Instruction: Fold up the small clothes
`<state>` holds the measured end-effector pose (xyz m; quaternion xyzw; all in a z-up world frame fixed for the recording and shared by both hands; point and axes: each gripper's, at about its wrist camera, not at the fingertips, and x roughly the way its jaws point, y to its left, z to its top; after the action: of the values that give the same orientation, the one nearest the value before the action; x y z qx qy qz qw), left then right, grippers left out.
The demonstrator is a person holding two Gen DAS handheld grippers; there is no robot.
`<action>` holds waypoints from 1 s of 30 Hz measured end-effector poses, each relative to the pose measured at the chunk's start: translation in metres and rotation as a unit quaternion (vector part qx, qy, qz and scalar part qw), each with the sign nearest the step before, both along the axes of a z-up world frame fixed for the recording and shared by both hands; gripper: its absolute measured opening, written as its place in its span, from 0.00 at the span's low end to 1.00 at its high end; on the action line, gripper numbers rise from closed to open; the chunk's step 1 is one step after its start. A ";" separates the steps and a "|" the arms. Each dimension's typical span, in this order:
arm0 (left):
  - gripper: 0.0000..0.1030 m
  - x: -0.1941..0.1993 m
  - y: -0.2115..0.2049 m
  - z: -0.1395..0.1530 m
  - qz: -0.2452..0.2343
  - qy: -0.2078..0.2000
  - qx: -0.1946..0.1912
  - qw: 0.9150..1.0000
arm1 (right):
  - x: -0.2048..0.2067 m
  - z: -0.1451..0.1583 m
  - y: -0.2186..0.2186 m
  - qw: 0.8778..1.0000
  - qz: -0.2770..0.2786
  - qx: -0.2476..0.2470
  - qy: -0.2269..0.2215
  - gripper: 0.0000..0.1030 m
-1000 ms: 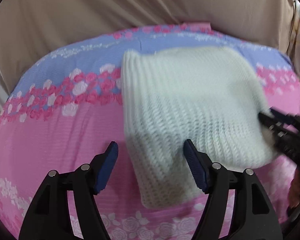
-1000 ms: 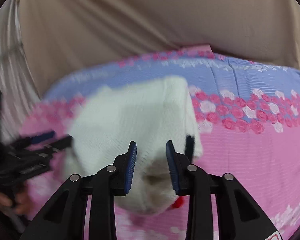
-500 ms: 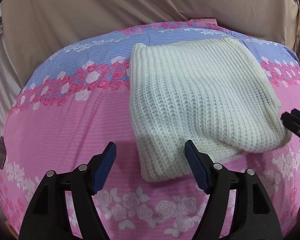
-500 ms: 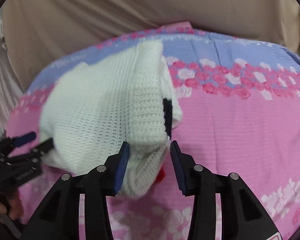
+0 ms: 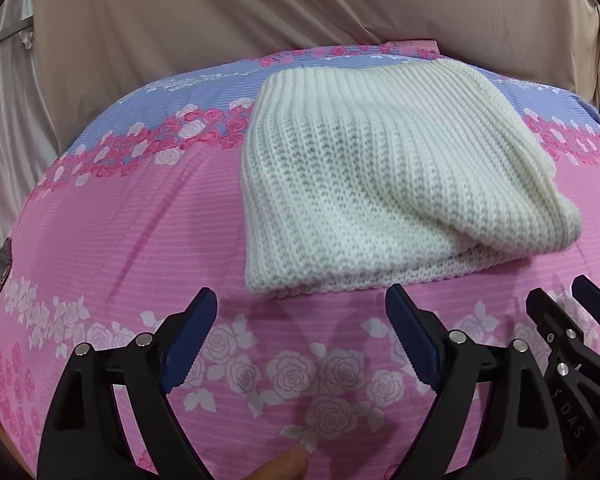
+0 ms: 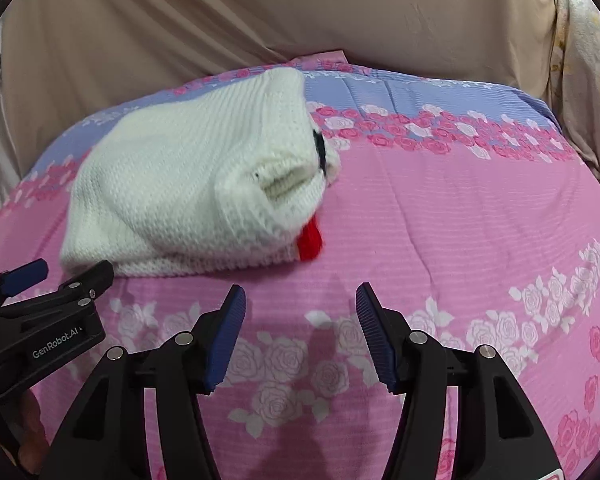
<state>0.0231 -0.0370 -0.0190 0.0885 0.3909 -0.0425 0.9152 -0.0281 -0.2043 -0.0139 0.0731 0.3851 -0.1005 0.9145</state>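
Nearest the left wrist camera, a fingertip (image 5: 288, 465) showed at the bottom edge below the left tool (image 5: 300, 336), a detail the right wrist view lacked. The left tool's blue pads (image 5: 188, 340) stood wide apart and were opening further, with only flowered cloth between them. To its right, the right tool (image 5: 568, 308) entered the same view with its tips over the cloth and clear of the knit.

From the right wrist camera, the right tool (image 6: 300, 328) was also opening, its ribbed blue pads (image 6: 226, 334) apart and nothing between them. At its left the left tool (image 6: 40, 280) appeared side-on, carrying printed white lettering that its own camera did not show.

Just ahead of both tools lay the folded white knit garment (image 5: 380, 184), resting flat on the pink and lilac rose-printed bedcover (image 5: 120, 240). Its near hem sat just beyond the left tool's tips, reaching from between the pads out to the right. For the right tool the garment (image 6: 196, 184) lay ahead and to the left. Only this view showed the garment's right end: a rolled opening, a small black mark (image 6: 320, 148) and a red piece (image 6: 310, 242) poking out from under the near corner. The left view showed plain ribbed knit alone.

Neither tool touched the garment, and nothing stood between them and it. Beyond the bedcover's far edge hung a beige draped cloth (image 6: 220, 20), with a pale flowered fabric (image 6: 584, 60) at the far right.
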 end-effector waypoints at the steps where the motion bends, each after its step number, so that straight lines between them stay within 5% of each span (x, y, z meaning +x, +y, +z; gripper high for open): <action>1: 0.81 -0.002 0.000 -0.001 0.004 -0.007 0.000 1.000 | -0.001 -0.002 0.001 1.000 0.001 0.000 -0.001 0.55; 30: 0.80 -0.015 -0.007 -0.005 0.015 -0.042 0.031 0.999 | -0.004 -0.008 0.025 1.000 0.002 -0.015 0.005 0.58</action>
<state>0.0081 -0.0442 -0.0240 0.1128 0.3549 -0.0132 0.9280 -0.0318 -0.1791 -0.0217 0.0581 0.3879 -0.1044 0.9139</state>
